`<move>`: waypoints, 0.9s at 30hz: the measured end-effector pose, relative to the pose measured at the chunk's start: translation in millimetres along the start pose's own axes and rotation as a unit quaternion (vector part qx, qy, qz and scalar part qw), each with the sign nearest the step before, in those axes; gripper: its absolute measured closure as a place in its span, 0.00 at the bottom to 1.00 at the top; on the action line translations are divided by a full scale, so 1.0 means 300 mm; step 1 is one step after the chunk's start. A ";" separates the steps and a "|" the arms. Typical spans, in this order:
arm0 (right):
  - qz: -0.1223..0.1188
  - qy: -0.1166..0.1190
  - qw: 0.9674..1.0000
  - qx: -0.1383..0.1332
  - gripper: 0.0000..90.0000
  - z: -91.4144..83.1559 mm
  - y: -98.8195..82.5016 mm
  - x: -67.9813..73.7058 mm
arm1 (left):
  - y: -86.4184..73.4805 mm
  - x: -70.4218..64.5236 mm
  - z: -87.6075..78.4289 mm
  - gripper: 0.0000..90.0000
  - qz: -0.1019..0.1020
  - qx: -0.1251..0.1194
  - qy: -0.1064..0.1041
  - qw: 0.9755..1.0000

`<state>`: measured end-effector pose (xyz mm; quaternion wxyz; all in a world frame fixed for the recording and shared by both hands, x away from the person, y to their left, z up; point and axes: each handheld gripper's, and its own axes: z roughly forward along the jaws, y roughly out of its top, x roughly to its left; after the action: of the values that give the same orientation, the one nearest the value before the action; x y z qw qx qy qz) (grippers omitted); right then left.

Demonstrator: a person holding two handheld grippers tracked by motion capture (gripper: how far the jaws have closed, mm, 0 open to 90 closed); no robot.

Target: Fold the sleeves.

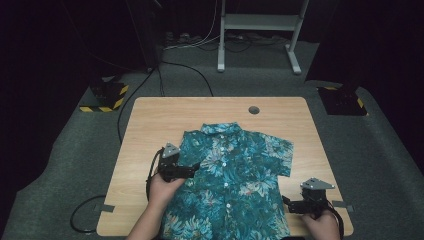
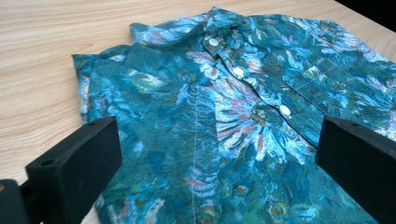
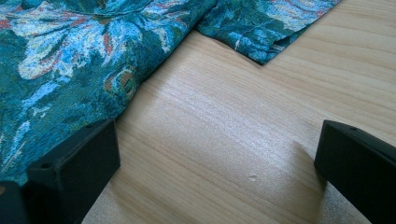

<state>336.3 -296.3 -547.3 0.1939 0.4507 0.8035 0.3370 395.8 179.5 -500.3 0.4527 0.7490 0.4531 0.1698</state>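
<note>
Teal floral fabric marks the short-sleeved shirt [image 1: 232, 175], which lies front-up on the wooden table [image 1: 150, 115] in the high view, collar toward the far edge and hem at the near edge, roughly midway between the table's left and right edges. White buttons run down its closed placket. The sleeve on the right side spreads out flat; the one on the left side is tucked in against the body. The left gripper [image 1: 192, 169] rests over the shirt's left side, held by a hand, while the right gripper [image 1: 286, 202] sits near the near right corner, just beside the hem.

From the left gripper view, the shirt [image 2: 224, 116] shows blue, white and coral blossoms, a seam line down its panel and three white buttons; the left gripper [image 2: 219, 163] has its jaws spread wide above the cloth.

From the right gripper view, the right gripper [image 3: 217, 163] is spread wide over bare wood [image 3: 243, 135], with the shirt [image 3: 70, 60] edge beside one jaw.
</note>
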 end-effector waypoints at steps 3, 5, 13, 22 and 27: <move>0.000 0.000 1.000 0.000 0.00 0.000 0.000 0.000 | -0.012 0.016 -0.016 0.01 -0.005 -0.003 0.003 1.000; -0.001 0.000 1.000 0.000 0.00 0.000 0.000 0.000 | -0.025 0.027 -0.027 0.01 -0.008 -0.004 0.005 1.000; 0.000 0.000 1.000 0.000 0.00 0.000 0.000 0.000 | -0.083 0.050 -0.068 0.01 -0.016 -0.001 0.007 1.000; -0.001 0.000 1.000 0.000 0.00 0.000 0.000 0.000 | -0.140 0.065 -0.124 0.01 -0.016 0.001 0.016 1.000; -0.001 0.000 1.000 0.000 0.00 0.000 0.000 0.000 | -0.170 0.069 -0.154 0.01 -0.013 0.007 0.022 1.000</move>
<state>336.4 -296.4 -547.3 0.1942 0.4501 0.8037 0.3372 349.4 229.9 -521.4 0.4395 0.7423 0.4737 0.1774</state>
